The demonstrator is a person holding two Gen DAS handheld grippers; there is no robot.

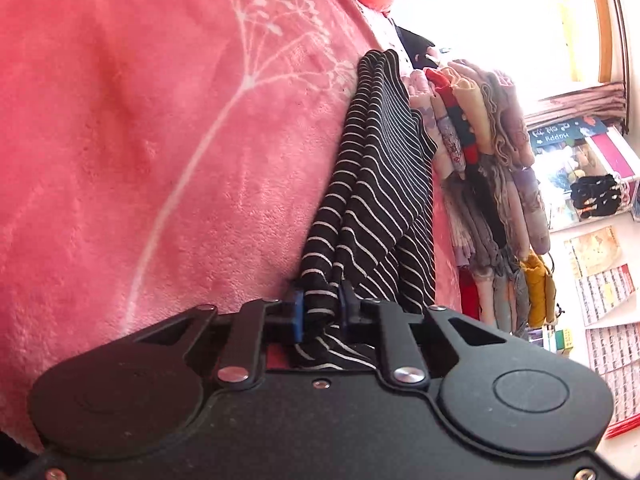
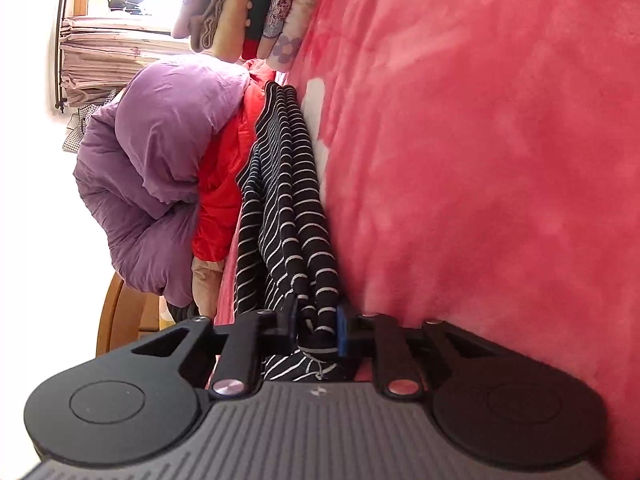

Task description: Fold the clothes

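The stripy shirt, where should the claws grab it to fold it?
By its bunched edge, as now: the left claw and right claw are each shut on a gathered end of the striped garment. It lies long and narrow on the pink blanket, so coming in from the near edge catches all layers.

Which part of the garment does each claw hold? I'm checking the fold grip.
Both hold the black striped garment: the left claw and the right claw each pinch a bunched edge.
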